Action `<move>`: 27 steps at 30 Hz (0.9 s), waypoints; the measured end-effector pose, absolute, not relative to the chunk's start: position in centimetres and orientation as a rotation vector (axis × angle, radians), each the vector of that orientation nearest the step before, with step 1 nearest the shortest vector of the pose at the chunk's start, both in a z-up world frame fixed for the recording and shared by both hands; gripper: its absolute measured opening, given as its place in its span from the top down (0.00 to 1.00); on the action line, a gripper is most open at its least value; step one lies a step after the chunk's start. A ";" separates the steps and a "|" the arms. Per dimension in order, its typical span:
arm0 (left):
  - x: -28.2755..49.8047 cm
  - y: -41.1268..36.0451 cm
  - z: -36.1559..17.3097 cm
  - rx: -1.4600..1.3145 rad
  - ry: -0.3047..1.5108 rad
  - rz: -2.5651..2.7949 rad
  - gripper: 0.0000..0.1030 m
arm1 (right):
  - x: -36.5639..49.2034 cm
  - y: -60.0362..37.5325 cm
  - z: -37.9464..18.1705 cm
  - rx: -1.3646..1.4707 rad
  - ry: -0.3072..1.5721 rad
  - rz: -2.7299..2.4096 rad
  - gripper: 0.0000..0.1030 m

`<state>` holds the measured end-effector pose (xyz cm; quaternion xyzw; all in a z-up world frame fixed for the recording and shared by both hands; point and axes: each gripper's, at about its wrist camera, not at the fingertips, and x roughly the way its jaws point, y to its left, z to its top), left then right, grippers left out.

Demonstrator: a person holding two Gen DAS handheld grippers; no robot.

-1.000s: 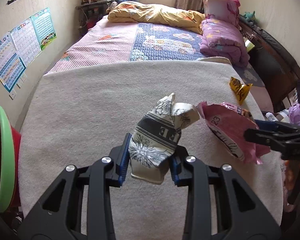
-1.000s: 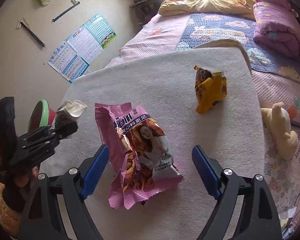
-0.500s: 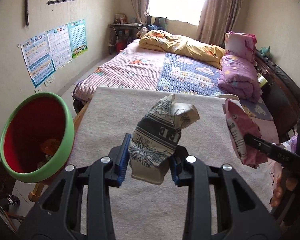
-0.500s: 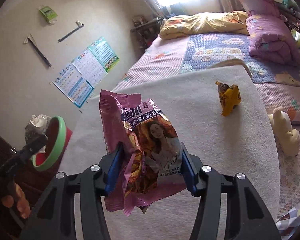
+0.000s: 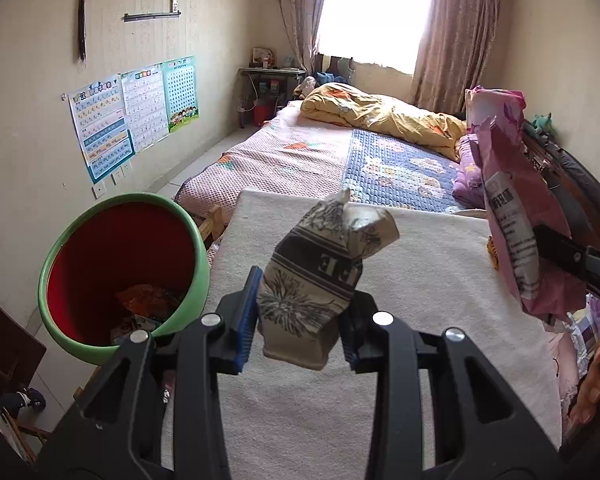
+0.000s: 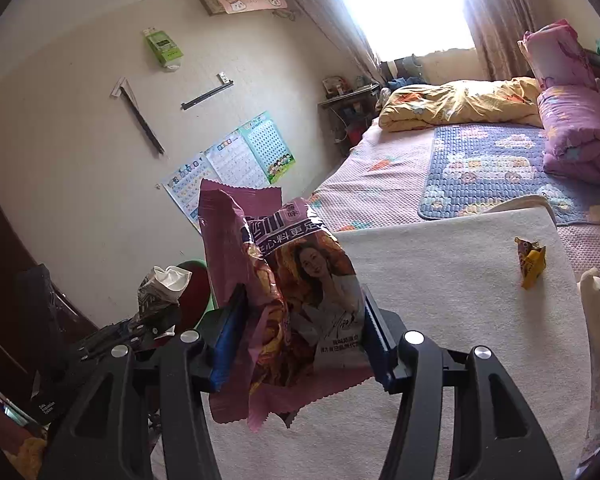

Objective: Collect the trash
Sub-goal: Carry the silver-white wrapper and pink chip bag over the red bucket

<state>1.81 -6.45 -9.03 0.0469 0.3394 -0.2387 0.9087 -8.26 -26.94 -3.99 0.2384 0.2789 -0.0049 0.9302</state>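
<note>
At the lower left of the left wrist view stood the red bin (image 5: pixel 124 272) with its green rim, and we could see some wrappers already lying in its bottom, so part of the collecting looked done. Toward the middle, our left gripper (image 5: pixel 300 316) was clamped on the crumpled paper cup (image 5: pixel 320 276), held clear above the surface (image 5: pixel 420 280) and just right of the bin's mouth. At the right edge hung the pink snack bag (image 5: pixel 512 208); in the right wrist view our right gripper (image 6: pixel 300 336) had just closed its jaws on that bag, lifted off the surface. Far right in that view, a yellow wrapper (image 6: pixel 532 262) lay uncollected. We judged two drops and one more pickup were left.
</note>
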 end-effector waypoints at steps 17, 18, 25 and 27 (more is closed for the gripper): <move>3.0 -0.8 -8.1 0.074 0.661 -0.457 0.67 | -4.8 -21.3 -4.5 0.471 0.590 0.023 0.49; 3.1 -0.5 -8.1 0.074 0.660 -0.454 0.67 | -4.5 -21.0 -4.6 0.470 0.593 0.025 0.49; 4.6 1.3 -8.4 0.073 0.665 -0.442 0.67 | -3.3 -18.6 -5.0 0.466 0.608 0.033 0.49; 4.9 1.6 -8.5 0.075 0.667 -0.443 0.67 | -2.9 -18.4 -5.2 0.466 0.612 0.032 0.49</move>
